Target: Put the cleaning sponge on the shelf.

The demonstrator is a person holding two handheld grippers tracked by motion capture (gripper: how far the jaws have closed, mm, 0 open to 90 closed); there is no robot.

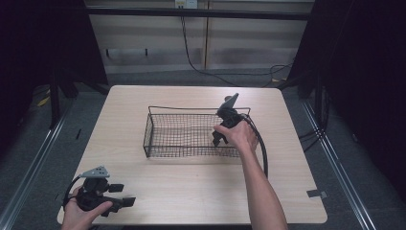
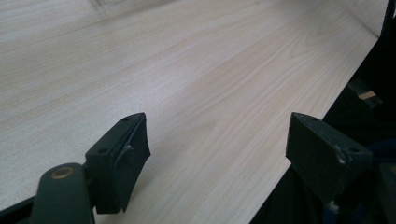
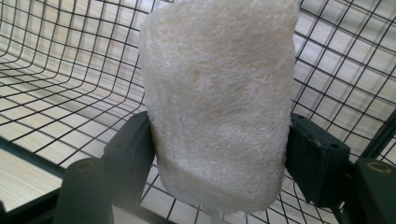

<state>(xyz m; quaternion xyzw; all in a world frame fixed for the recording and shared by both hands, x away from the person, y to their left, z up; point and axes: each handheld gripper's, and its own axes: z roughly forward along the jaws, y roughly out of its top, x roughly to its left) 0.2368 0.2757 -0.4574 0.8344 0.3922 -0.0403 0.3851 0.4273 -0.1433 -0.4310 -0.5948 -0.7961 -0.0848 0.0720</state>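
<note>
**Loofah sponge held over the wire basket**

From the high view, the right gripper (image 1: 221, 139) is at the right end of the black wire basket (image 1: 158, 136), which sits in the middle of the table (image 1: 191, 191). The left gripper (image 1: 125, 197) rests at the table's near left corner.

In the left gripper view, the left gripper (image 2: 217, 154) has its jaws wide apart, with bare table (image 2: 187, 70) between them, next to the table's edge.

In the right gripper view, the right gripper (image 3: 219, 158) has its jaws clamped on a pale, rough loofah sponge (image 3: 217, 102). The sponge stands upright, with the basket's mesh (image 3: 56, 84) behind and below it.
</note>
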